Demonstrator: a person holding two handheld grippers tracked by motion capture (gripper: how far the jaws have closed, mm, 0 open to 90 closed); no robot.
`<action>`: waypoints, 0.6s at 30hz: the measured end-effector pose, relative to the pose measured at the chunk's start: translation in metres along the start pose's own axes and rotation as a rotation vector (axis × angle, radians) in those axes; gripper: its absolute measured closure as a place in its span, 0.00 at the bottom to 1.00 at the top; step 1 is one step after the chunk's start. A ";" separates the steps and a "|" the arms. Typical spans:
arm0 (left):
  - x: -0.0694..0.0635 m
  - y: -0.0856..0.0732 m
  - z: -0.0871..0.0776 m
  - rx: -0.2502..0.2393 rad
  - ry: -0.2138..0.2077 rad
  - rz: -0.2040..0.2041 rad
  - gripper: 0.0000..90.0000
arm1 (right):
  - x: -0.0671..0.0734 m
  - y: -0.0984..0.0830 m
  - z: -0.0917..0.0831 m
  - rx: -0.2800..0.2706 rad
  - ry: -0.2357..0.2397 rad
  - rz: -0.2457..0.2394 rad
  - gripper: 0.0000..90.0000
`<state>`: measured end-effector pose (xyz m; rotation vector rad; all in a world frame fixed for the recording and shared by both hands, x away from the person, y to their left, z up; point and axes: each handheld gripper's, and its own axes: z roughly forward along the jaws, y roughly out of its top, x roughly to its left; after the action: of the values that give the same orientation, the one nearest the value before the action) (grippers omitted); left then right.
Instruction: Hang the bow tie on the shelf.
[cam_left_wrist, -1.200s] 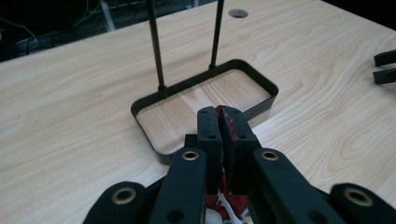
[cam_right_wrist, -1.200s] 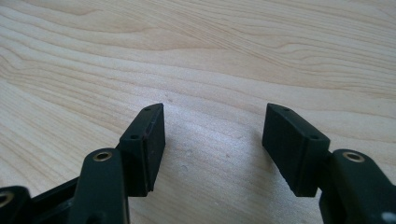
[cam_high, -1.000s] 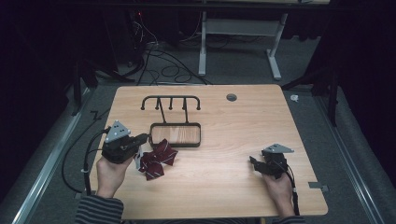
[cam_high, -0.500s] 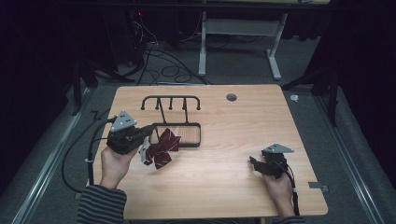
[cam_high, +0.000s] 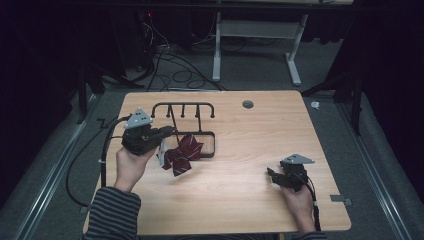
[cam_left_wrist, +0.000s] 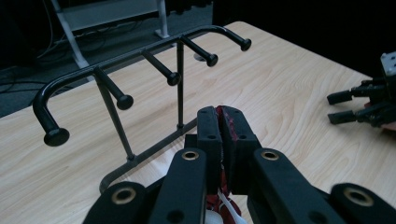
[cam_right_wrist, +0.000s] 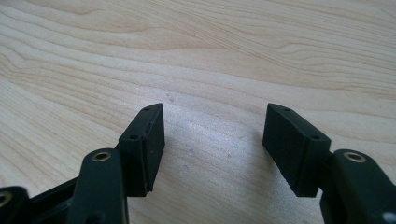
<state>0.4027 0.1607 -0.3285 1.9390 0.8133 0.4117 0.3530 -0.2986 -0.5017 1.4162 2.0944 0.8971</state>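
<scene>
Nearest the person, the right gripper (cam_high: 274, 176) sat low over the pale wooden table (cam_high: 250, 200), its jaws spread apart around nothing. Farther off, the left gripper (cam_high: 169, 133) was clamped on a dark red striped cloth (cam_high: 182, 154), hanging just before the black metal peg rack (cam_high: 183, 107).

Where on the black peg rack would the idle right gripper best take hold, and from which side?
Probably the top bar, from above, jaws across it between two pegs: it is thin, level and bare there. The right gripper stands open over the table; the left gripper is shut on the dark red tie.
</scene>
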 end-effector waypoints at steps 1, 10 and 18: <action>0.001 0.001 0.001 0.001 0.002 0.000 0.97 | 0.000 0.000 0.000 0.000 0.000 0.000 0.45; 0.001 0.013 0.011 0.009 0.006 0.013 0.97 | 0.000 0.000 0.000 0.000 0.001 0.000 0.45; 0.003 0.027 0.024 0.025 0.014 0.047 0.96 | 0.000 0.000 0.000 0.000 0.002 -0.001 0.44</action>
<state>0.4290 0.1388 -0.3169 1.9830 0.7863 0.4454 0.3530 -0.2987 -0.5017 1.4145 2.0961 0.8982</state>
